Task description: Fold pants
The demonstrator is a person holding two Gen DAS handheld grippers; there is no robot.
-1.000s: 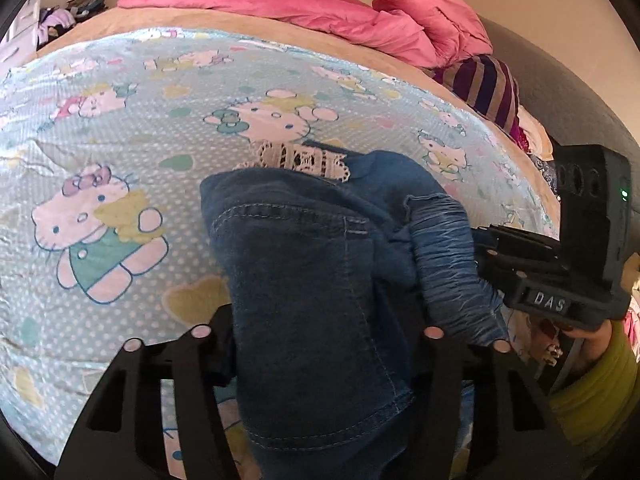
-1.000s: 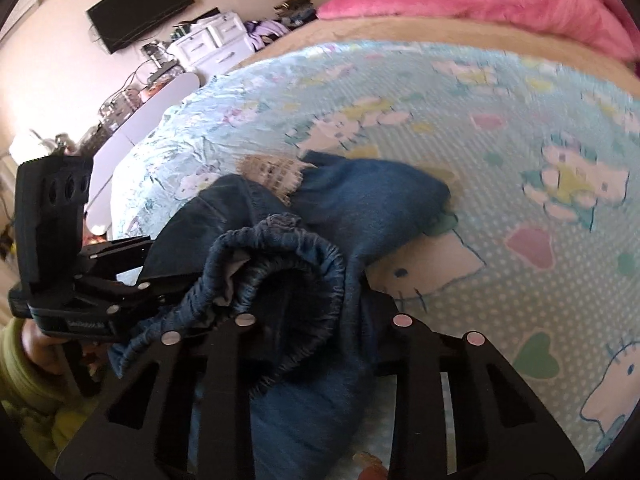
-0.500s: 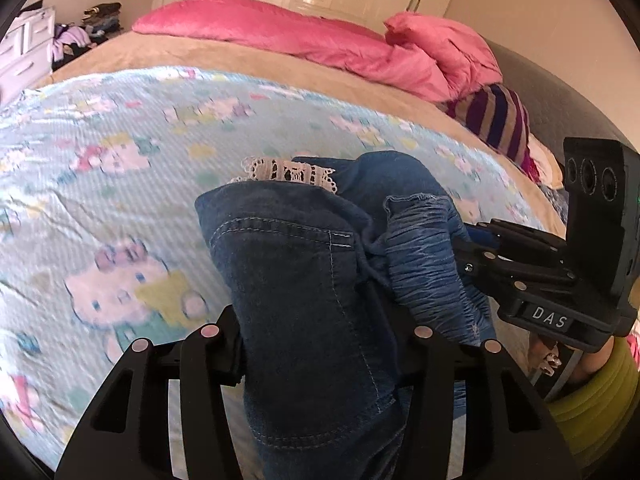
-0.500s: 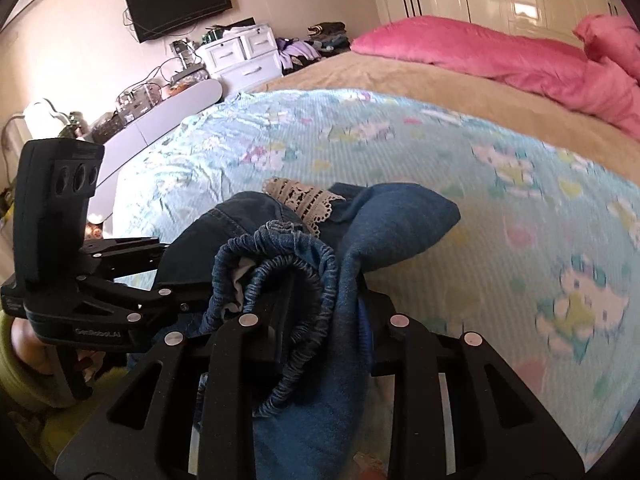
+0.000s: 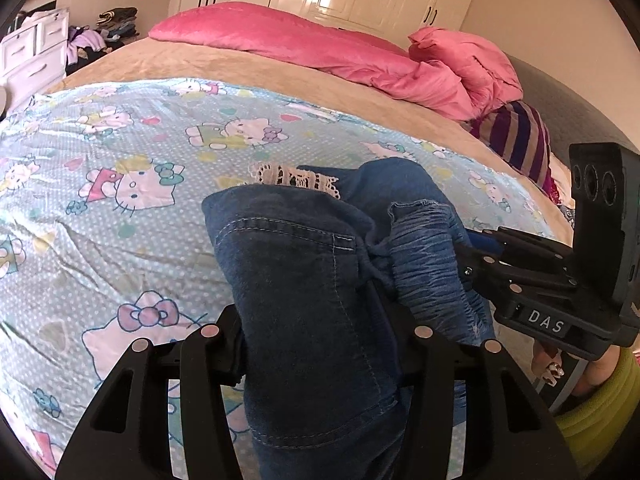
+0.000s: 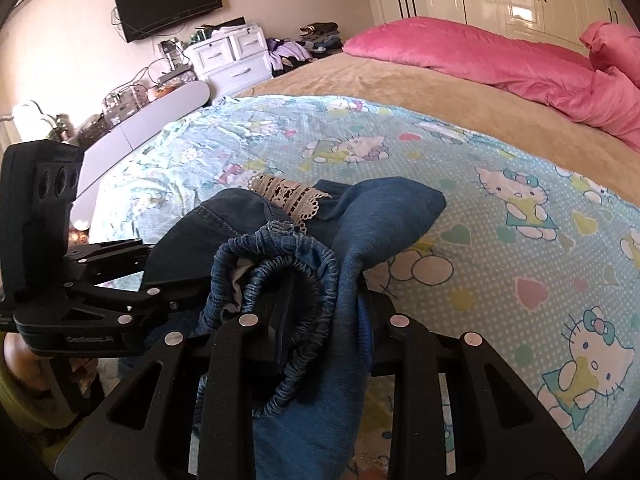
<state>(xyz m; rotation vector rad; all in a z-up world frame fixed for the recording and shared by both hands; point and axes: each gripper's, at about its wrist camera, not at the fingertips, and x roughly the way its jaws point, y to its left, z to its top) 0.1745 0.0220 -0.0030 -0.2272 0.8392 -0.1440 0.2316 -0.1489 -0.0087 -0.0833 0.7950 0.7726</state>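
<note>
1. Denim pants [image 5: 316, 304], dark blue with a strip of white lace trim [image 5: 296, 178] at the far edge, hang bunched between our two tools above the bed [image 5: 120, 208].
2. We see the left hand-held gripper [image 5: 318, 340] clamped on a thick fold of the pants, the cloth filling the gap between its fingers and draping down past them.
3. We see the right hand-held gripper [image 6: 324, 320] pinching the gathered elastic waistband [image 6: 280, 276], which loops over and between its fingers.
4. From the left wrist view the right tool enters from the right side, its tips buried in the same bundle, so both grips sit close together.
5. Only the far end of the pants touches the cartoon-cat sheet [image 6: 500, 240]; pink bedding [image 6: 480, 52] lies well beyond.
</note>
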